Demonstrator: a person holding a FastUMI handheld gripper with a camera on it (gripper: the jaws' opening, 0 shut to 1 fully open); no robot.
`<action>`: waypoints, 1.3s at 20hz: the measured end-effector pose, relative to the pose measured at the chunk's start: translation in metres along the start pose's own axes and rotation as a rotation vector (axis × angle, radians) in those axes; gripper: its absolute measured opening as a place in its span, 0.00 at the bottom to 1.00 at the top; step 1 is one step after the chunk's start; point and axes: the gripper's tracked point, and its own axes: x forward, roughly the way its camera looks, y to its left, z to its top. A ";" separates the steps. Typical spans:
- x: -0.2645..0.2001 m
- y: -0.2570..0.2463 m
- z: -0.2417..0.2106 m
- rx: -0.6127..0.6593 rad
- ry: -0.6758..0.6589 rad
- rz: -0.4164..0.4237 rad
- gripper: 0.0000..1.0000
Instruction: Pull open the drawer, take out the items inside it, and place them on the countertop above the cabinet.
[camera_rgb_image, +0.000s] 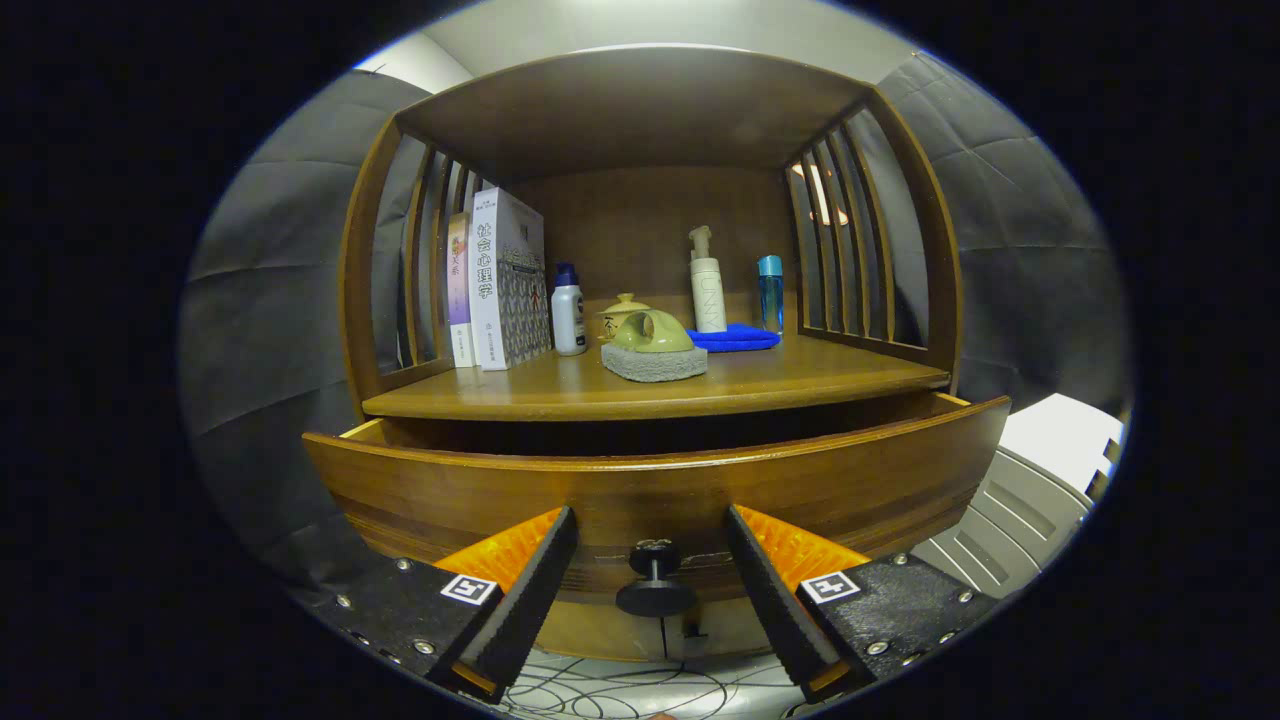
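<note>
Wooden drawer's knob (655, 580) between hand-held gripper (652, 570) fingers

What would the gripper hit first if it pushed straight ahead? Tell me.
The gripper is open, with the drawer knob between its fingers. Going straight on, it would most likely meet the wooden drawer front right behind that knob, though the exact depth is hard to judge here.

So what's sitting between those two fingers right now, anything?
In the gripper view, the drawer's dark knob sits in the gap between the open gripper fingers, neither finger touching it. Behind it is the wooden drawer front, pulled partly out.
</note>
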 end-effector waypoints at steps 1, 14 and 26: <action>0.007 0.001 0.001 0.000 0.000 0.000 0.95; 0.048 -0.002 0.008 -0.059 -0.009 -0.028 0.94; -0.008 -0.035 0.122 -0.104 -0.106 -0.021 0.94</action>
